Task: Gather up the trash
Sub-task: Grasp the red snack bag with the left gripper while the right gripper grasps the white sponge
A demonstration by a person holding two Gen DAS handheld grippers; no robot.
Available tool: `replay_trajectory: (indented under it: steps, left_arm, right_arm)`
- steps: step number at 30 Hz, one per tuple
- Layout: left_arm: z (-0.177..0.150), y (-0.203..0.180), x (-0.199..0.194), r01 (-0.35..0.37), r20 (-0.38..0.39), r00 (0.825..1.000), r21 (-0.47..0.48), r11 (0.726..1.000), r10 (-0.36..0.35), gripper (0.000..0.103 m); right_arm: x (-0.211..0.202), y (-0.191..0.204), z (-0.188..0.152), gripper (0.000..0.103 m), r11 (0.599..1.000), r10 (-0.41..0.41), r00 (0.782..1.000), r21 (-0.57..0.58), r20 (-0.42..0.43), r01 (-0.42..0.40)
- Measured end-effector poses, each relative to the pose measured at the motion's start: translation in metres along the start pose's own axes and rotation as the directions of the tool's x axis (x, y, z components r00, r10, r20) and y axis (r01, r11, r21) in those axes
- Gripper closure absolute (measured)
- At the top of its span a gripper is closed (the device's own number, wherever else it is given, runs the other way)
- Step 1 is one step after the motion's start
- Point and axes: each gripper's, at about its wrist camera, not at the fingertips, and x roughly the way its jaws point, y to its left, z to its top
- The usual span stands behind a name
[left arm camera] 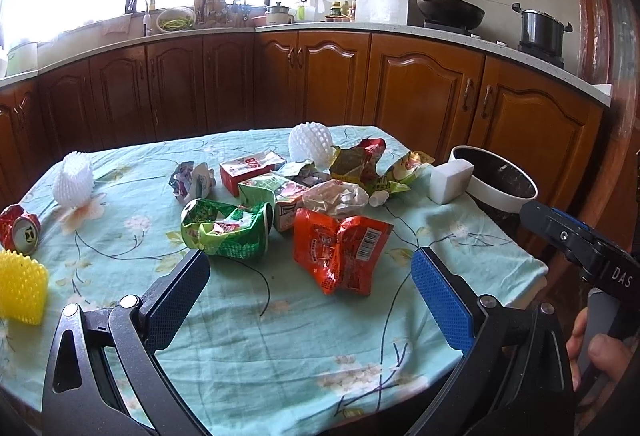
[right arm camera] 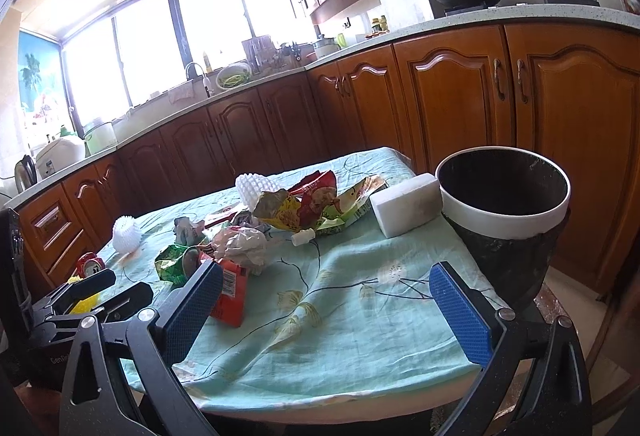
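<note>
Table (left arm camera: 280, 336) has a light green flowery cloth on it. Crumpled wrappers (left arm camera: 340, 248) piled mid-table, white foam nets (left arm camera: 74, 180) further back, crushed can (left arm camera: 20, 230) far left, white block (left arm camera: 450, 180) right edge.

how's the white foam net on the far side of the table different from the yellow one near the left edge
The white foam net stands puffed up and rounded beside the wrapper pile; the yellow foam net lies flatter, alone near the table's left edge. The white one sits farther from the left gripper than the yellow one. Both are meshed fruit sleeves, untouched.
</note>
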Motion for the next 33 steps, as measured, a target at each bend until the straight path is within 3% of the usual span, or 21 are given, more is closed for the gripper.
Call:
replay_trajectory:
  steps: [12,15,18,23,27,33]
  left_arm:
    - [0.008,-0.015,0.057,0.022,-0.15,0.989,0.032,0.999,-0.017,0.017]
    - [0.007,-0.019,0.072,0.031,-0.191,0.981,0.041,0.999,-0.023,0.028]
    - [0.005,-0.021,0.082,0.047,-0.227,0.973,0.045,0.998,-0.035,0.043]
    - [0.005,-0.021,0.09,0.109,-0.277,0.956,0.022,0.994,-0.099,0.089]
    - [0.011,-0.024,0.08,0.171,-0.271,0.948,-0.003,0.985,-0.165,0.095]
    - [0.03,-0.039,0.068,0.224,-0.219,0.952,0.029,0.974,-0.213,0.097]
  right_arm:
    - [0.044,-0.036,0.027,0.001,0.999,-0.028,0.995,0.028,-0.099,0.031]
    - [0.059,-0.045,0.037,0.001,0.999,-0.031,0.992,0.014,-0.124,0.033]
    - [0.075,-0.053,0.046,0.002,0.999,-0.042,0.988,-0.024,-0.147,0.039]
    - [0.106,-0.067,0.056,0.002,0.997,-0.046,0.978,-0.069,-0.202,0.032]
    - [0.126,-0.077,0.06,0.002,0.996,-0.037,0.97,-0.087,-0.24,0.016]
    - [0.135,-0.091,0.073,0.003,0.999,0.002,0.971,-0.037,-0.237,-0.011]
